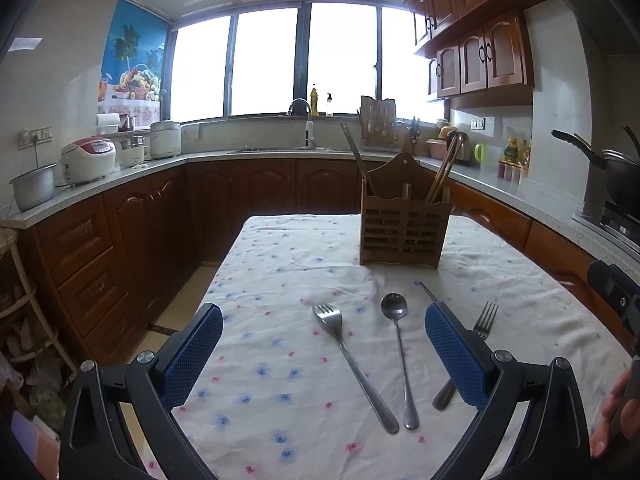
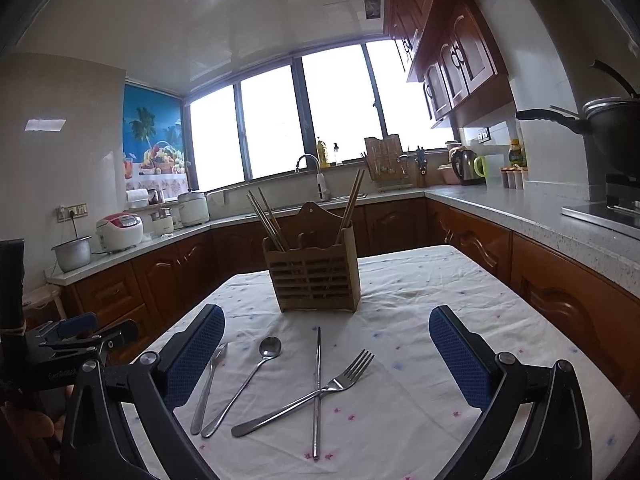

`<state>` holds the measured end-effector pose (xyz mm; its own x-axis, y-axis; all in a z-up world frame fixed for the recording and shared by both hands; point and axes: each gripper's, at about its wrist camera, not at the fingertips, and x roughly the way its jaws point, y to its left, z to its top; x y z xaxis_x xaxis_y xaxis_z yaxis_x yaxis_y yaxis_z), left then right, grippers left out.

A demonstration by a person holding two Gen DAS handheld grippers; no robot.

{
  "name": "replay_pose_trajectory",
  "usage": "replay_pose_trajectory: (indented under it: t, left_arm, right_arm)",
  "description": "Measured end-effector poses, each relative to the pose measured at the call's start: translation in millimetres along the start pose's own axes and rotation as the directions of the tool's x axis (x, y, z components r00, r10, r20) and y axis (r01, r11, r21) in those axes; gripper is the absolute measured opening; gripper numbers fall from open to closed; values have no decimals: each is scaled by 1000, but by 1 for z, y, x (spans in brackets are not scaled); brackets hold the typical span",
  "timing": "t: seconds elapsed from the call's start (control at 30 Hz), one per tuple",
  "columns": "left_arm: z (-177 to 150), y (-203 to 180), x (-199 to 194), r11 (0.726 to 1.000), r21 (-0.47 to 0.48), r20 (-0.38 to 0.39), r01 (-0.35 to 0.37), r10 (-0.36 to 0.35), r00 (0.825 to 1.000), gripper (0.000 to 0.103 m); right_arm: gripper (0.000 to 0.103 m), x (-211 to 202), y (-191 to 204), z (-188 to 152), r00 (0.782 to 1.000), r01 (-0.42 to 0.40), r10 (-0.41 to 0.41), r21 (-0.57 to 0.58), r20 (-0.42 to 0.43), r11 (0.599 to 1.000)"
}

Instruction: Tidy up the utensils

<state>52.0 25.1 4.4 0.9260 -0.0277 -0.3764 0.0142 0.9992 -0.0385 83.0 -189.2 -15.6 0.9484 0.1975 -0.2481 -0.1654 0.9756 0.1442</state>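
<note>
left gripper jaws spread, empty | right gripper jaws spread, empty | forks, spoon, metal chopstick near | wooden utensil holder far

A rice cooker is sitting on the counter left of the sink faucet. An electric kettle is standing right of that faucet, and a black wok is resting farther right.

Left gripper, right gripper: black angular frames, round silver screws beside blue diamond-textured finger pads.
</note>
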Motion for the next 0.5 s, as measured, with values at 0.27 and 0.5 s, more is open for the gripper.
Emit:
replay_pose_trajectory:
  t: [0.27, 0.5]
  left_arm:
    - [-9, 0, -2, 1000, 7, 6, -3, 3, 1000, 102]
    - [-12, 3, -1, 1000, -2, -7, -3, 3, 1000, 102]
  right_arm:
    - [103, -2, 4, -8, 1000, -6, 6, -15, 0, 1000]
    - [103, -4, 5, -11, 1000, -5, 5, -11, -4, 1000]
